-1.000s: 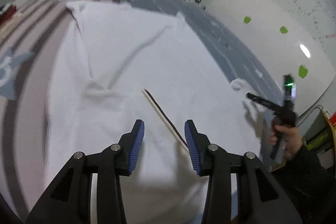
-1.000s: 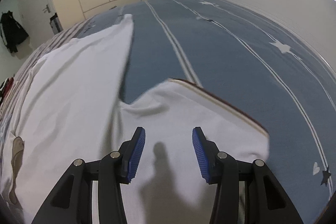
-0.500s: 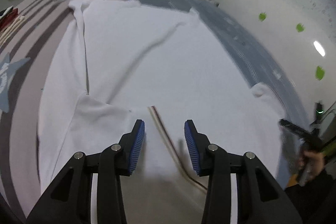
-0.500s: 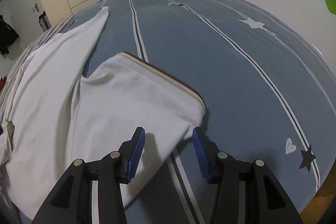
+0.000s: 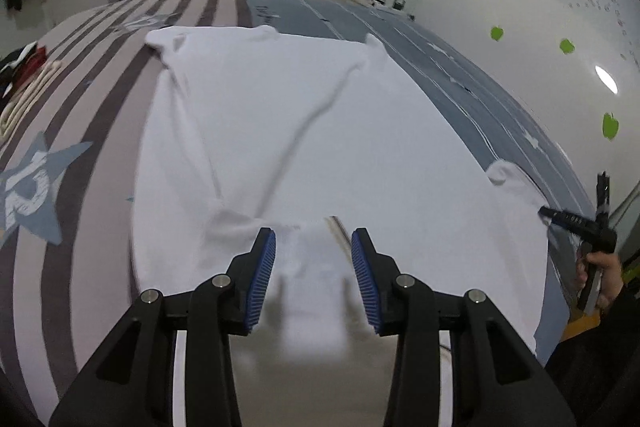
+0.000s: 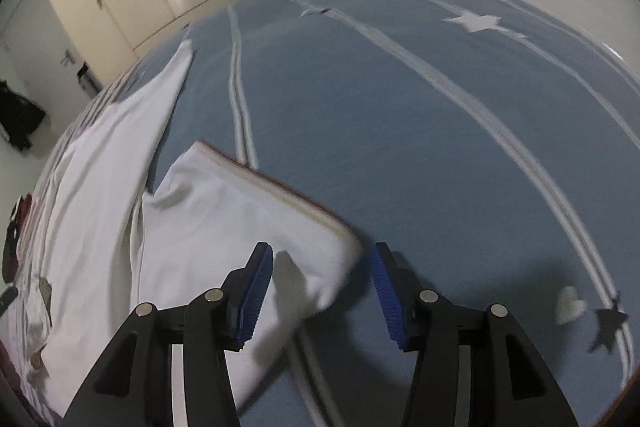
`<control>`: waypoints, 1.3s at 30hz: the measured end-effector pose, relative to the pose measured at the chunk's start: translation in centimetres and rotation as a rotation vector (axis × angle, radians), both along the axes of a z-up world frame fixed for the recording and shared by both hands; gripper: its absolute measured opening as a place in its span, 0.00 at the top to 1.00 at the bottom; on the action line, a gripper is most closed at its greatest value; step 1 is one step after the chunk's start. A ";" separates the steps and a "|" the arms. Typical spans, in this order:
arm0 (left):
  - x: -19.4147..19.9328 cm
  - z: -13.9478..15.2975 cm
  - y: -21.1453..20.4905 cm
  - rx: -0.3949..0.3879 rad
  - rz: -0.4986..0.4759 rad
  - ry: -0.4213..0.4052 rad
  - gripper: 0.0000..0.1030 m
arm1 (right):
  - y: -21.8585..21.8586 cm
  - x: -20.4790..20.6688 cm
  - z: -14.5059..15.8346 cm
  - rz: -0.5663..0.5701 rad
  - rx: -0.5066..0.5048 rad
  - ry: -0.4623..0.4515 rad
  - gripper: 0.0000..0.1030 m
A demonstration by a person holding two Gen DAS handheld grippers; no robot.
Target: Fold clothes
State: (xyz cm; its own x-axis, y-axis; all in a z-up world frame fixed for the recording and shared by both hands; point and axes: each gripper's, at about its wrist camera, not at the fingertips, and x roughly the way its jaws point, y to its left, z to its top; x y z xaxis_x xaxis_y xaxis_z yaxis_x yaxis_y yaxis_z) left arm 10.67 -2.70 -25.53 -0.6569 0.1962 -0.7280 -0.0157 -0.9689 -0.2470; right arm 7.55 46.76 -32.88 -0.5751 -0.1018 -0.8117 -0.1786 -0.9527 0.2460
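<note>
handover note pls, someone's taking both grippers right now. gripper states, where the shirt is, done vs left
Left gripper: open, holding nothing, hovering over the near middle of the white shirt.
Right gripper: jaws opening, nothing pinched; the corner of the right sleeve with the dark-trimmed cuff lies between them.
Shirt: spread flat across the bed cover, far hem toward the wardrobe.
Done: shirt laid out, one long crease down the body.
Left: no fold is visible yet. Probably grip the sleeve and fold it inward, then the other side, then the body.
</note>
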 end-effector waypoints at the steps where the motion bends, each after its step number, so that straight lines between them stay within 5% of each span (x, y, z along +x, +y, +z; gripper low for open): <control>1: -0.1 0.0 -0.5 0.006 0.012 0.000 0.65 | -0.2 -0.3 -0.4 0.002 -0.001 -0.011 0.57; 4: 0.4 -0.5 -1.8 0.035 0.042 -0.004 0.65 | -0.1 -0.5 -0.4 -0.005 -0.063 0.000 0.96; 11: 2.6 -1.1 -3.6 0.068 0.075 -0.007 0.65 | -4.5 2.1 5.2 0.089 -0.069 0.112 0.96; 18: 4.5 0.2 -5.4 0.101 0.106 0.025 0.65 | -18.3 5.9 12.6 0.395 -0.085 0.227 0.96; 22: 5.4 1.3 -6.7 0.114 0.128 0.042 0.65 | -27.7 5.8 12.8 0.553 -0.094 0.212 0.96; 29: 6.7 1.5 -8.5 0.123 0.160 0.027 0.65 | -38.7 4.5 6.7 0.694 -0.041 0.046 0.87; 30: 6.7 1.4 -8.6 0.114 0.159 0.024 0.65 | -39.2 4.8 6.5 0.708 -0.039 0.049 0.78; 33: 6.4 1.4 -8.8 0.079 0.154 0.017 0.65 | -37.9 6.1 8.1 0.710 0.014 0.152 0.58; 39: 4.6 1.2 -5.7 0.059 0.107 0.020 0.65 | -31.3 4.5 8.1 0.507 0.078 0.155 0.56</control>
